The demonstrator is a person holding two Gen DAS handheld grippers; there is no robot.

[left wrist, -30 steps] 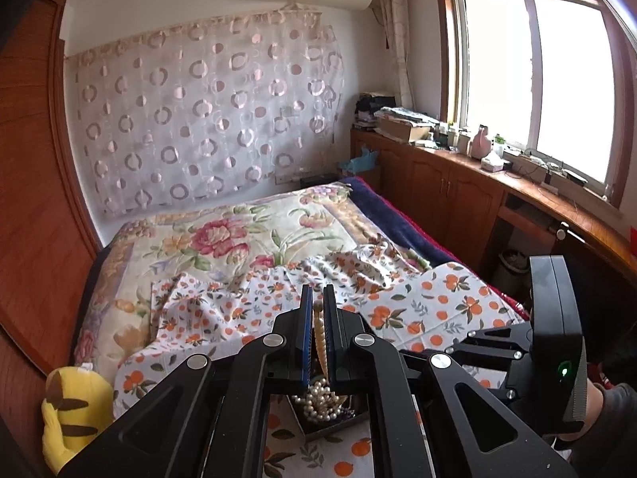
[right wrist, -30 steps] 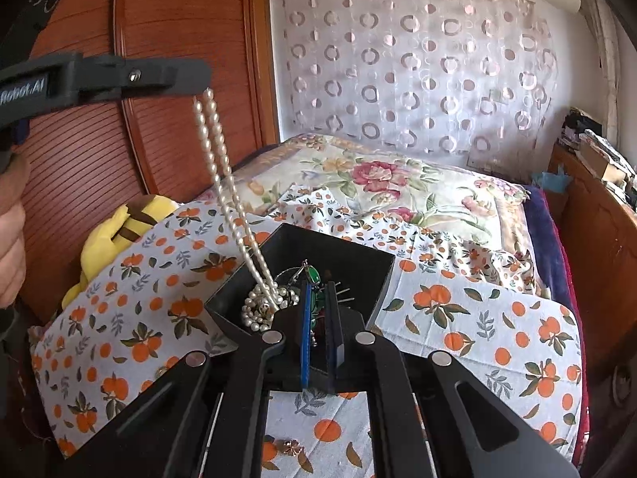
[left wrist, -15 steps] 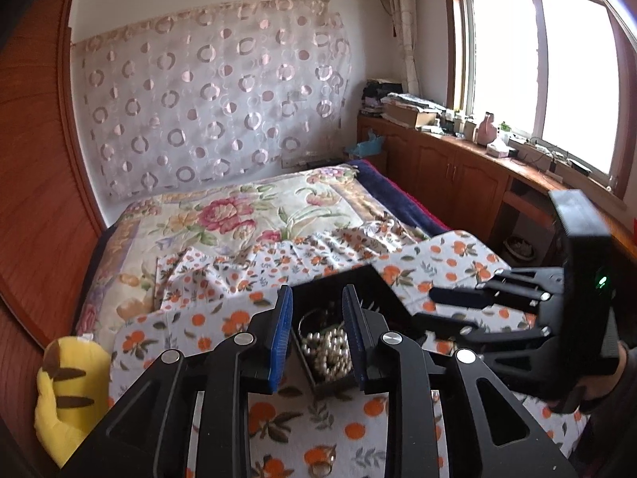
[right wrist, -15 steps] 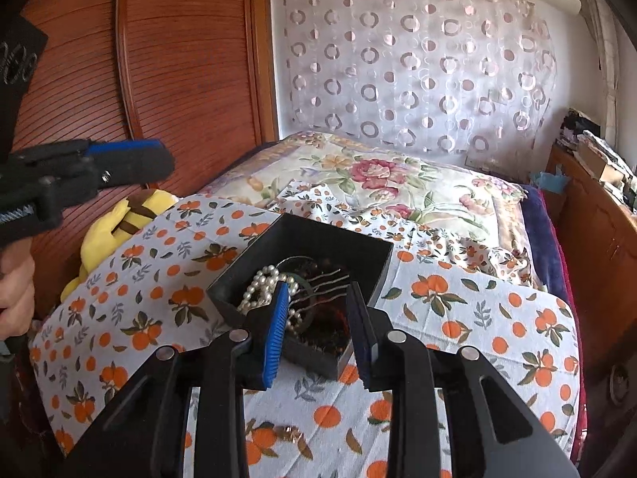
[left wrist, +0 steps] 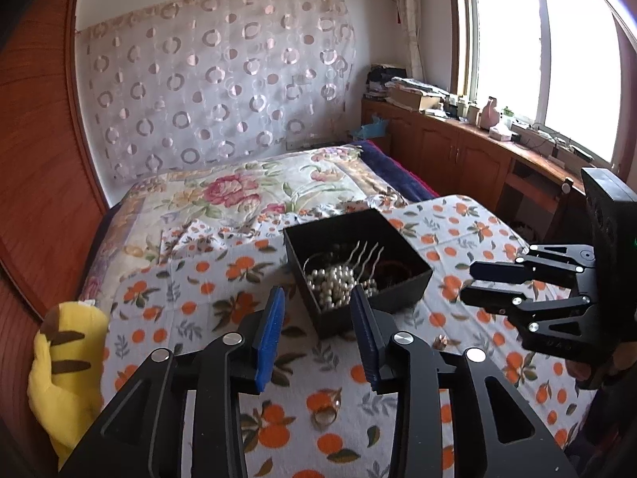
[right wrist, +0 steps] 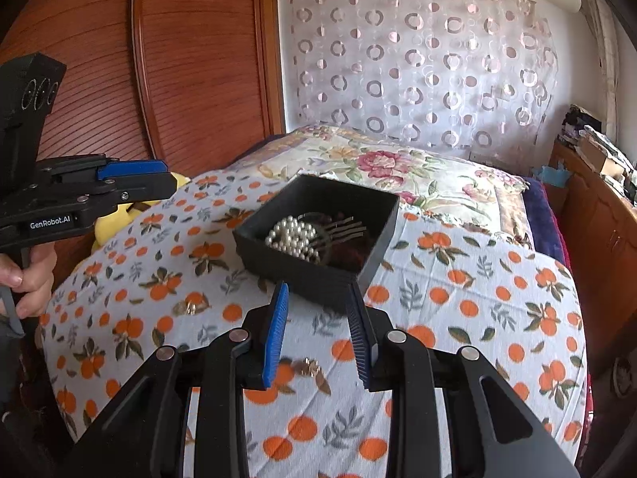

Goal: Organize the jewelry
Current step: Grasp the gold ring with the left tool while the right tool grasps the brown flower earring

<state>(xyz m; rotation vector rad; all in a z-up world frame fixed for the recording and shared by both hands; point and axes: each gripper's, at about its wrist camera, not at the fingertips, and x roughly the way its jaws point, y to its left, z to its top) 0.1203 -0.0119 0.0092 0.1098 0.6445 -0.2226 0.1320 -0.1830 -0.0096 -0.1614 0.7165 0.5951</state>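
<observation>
Yellow plush toy [left wrist: 65, 374] sits at 8 o'clock in the left wrist view. Left gripper [left wrist: 317, 320] hangs at 6, jaws opening, nothing between them. Black jewelry box [left wrist: 358, 267] sits dead center on the orange-print cloth [left wrist: 207, 302], pearl necklace [left wrist: 330, 281] piled inside with a hair comb [left wrist: 364, 257]. A ring [left wrist: 324, 416] lies on the cloth at 6. Right gripper [left wrist: 477, 283] at 3, partly spread, empty.

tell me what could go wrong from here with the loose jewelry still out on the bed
The ring and small gold pieces lie flat on soft patterned cloth, so open jaws may pinch fabric or miss them. A tug on the cloth could tip the black box, spilling the pearl necklace and comb. Left gripper, jaws opening and empty, and right gripper work close together and might collide.
</observation>
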